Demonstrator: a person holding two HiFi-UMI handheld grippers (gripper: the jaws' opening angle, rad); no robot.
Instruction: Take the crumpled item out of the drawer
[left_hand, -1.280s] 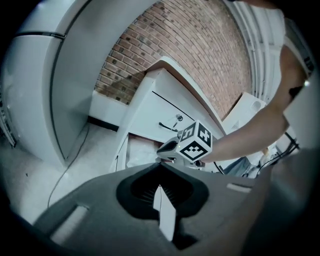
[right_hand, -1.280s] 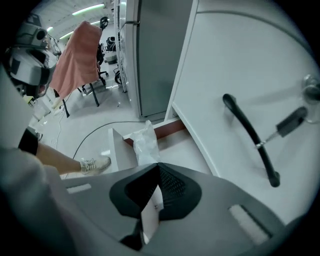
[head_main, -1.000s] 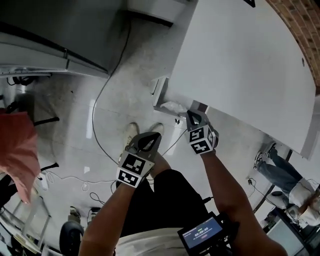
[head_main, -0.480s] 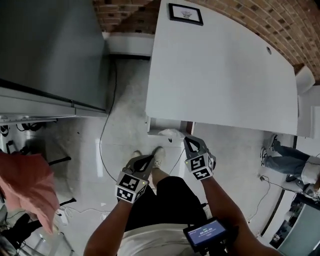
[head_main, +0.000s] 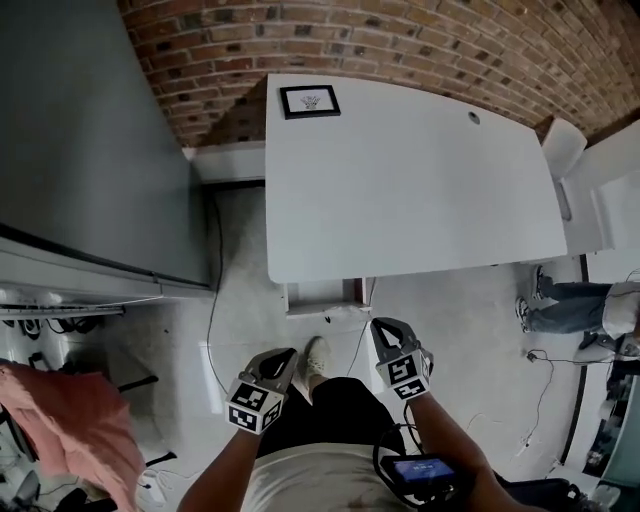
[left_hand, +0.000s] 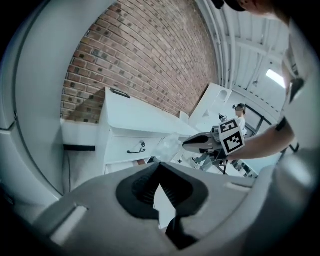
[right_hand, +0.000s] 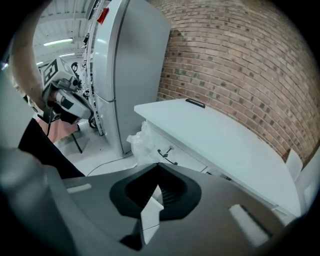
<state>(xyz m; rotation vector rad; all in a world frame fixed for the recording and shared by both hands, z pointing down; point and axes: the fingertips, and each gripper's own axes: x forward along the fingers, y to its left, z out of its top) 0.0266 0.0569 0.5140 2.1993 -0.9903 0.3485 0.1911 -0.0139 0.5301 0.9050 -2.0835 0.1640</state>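
- Two grippers are in play, one in each of the person's hands, both held low on the near side of one white table (head_main: 400, 190).
- The right gripper (head_main: 382, 328) has its jaws pinched on one crumpled plastic bag (right_hand: 141, 144), and the bag bunches up just past the tips.
- The bag hangs in the air at the near edge of the one open drawer (head_main: 318, 296), in front of a drawer front with a single dark handle (right_hand: 166, 153).
- The left gripper (head_main: 284, 358) sits further left and nearer the person, jaws closed together with nothing between them.
- One framed picture (head_main: 309, 101) lies on the far left corner of the table, near the brick wall (head_main: 400, 40).
- One tall grey cabinet (head_main: 90, 150) stands at the left, with one pink cloth (head_main: 75, 425) nearer, on the same side.
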